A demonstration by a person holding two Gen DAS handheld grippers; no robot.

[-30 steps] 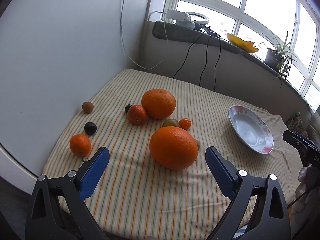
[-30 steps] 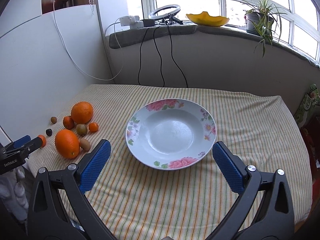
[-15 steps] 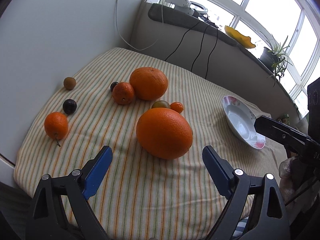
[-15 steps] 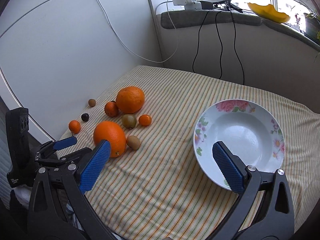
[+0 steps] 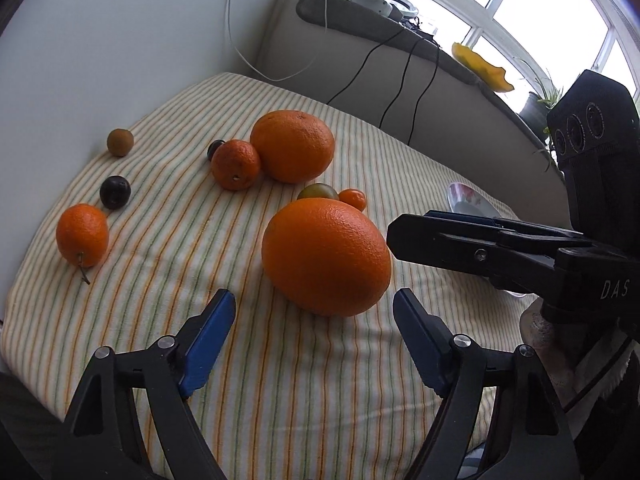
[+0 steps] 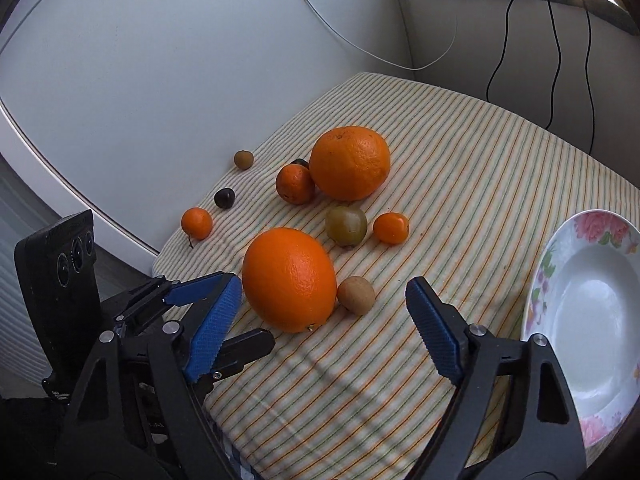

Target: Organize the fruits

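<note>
We are looking along both tools at a striped tablecloth (image 6: 460, 152) on which the fruits are lying loose. The step in hand, as we are judging it, is the approach to the first pick: nothing is resting in the flowered bowl (image 6: 552, 248) at the right edge of the cloth, and nothing is being gripped.

The left gripper (image 5: 314, 334) is hanging short of the near large orange (image 5: 326, 256). Its blue pads (image 5: 208, 338) are narrowing but standing clear of the peel, with only cloth between them, and the orange is lying just ahead of the gap, slightly right of centre.

The right gripper (image 6: 324, 322) is coming in from the bowl side. Its jaws are likewise closing while empty. In its view the same orange (image 6: 290, 278) is sitting just beyond the left pad, and a small brown fruit (image 6: 356, 294) is lying touching or almost touching the orange's right flank, ahead of the gap.

Further back, the second large orange (image 6: 350, 162) is resting against a tangerine (image 6: 295, 183), with a greenish fruit (image 6: 346, 225) and a tiny orange one (image 6: 391, 228) between the two groups.

We are judging that the next move calls for each tool to commit to one target, since both are converging on the same spot and the tool bodies are nearly meeting; a fruit has to pass fully between the pads before they close
</note>
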